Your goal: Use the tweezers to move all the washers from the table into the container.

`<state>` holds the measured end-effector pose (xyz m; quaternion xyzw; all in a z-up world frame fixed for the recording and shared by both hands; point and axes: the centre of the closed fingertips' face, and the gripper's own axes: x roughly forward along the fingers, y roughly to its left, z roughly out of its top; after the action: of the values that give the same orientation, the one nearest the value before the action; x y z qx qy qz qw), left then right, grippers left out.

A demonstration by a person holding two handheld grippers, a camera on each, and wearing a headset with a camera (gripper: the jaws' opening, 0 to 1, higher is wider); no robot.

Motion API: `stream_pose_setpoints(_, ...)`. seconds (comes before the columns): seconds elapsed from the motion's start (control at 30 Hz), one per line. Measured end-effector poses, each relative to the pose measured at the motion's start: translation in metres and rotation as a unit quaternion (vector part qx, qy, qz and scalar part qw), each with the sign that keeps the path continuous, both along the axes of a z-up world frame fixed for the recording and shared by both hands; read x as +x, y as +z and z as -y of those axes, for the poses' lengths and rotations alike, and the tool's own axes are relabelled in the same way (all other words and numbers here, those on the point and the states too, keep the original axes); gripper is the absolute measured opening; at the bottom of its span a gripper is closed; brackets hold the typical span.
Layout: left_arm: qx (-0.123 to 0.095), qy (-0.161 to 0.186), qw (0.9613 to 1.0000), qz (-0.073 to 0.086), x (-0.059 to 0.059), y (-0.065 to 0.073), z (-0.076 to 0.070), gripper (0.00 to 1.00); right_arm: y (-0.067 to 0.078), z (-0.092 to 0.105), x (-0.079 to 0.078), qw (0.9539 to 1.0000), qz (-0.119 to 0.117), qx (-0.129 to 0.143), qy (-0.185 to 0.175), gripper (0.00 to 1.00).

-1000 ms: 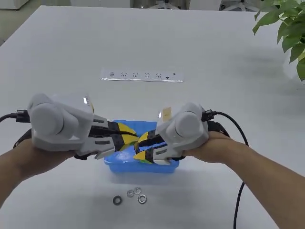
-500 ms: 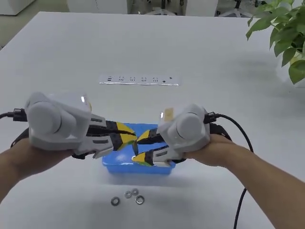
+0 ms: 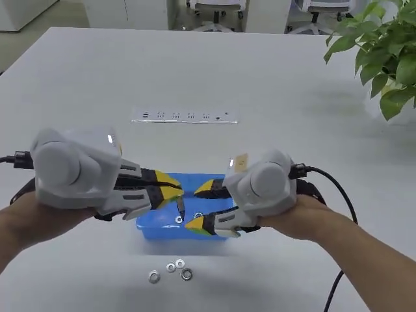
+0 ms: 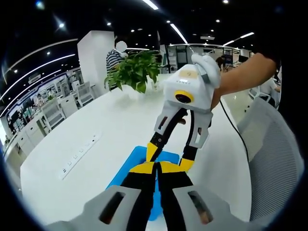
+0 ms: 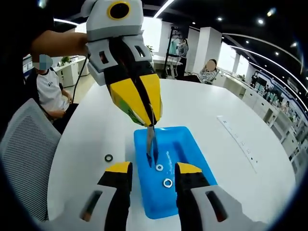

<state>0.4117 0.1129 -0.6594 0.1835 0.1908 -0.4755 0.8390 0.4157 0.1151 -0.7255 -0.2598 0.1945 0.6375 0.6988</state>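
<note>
**A:** Where are the washers?

**B:** Nearest the person, four loose washers [image 3: 170,267] lie in a small cluster on the white table [image 3: 292,136]. They are at 6 o'clock from the blue container [image 5: 180,144] and close to its front wall. Two more, the dropped washers [image 5: 159,167], lie on the container's floor.

**A:** And the tongs?

**B:** The left gripper [image 3: 172,190] sits at 9 o'clock of the container, with its yellow jaws clenched on the tweezers [image 5: 150,144]. The tweezers point down into the container. Their tips end just beside one of the dropped washers, and I cannot tell whether they touch it. The right gripper [image 3: 192,208] sits at 3 o'clock, facing the left one. Its jaws are released and spread apart above the container, one on each side of the tweezer tips in the right gripper view.

**A:** What lies beyond?

**B:** A white power strip [image 3: 184,117] lies flat at 12 o'clock from the container, well apart from it. A leafy green plant [image 3: 383,58] stands at 2 o'clock by the table's far right edge. Office chairs [image 3: 214,10] stand past the far edge at 12 o'clock.
</note>
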Motion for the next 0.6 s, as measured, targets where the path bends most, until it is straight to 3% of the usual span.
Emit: stream_pose_setpoints(0.6, 0.003, -0.001, 1.0, 0.009, -0.013, 0.014, 0.0, 0.05, 0.009, 0.029, -0.004, 0.9984, 0.006, 0.004, -0.055, 0.57)
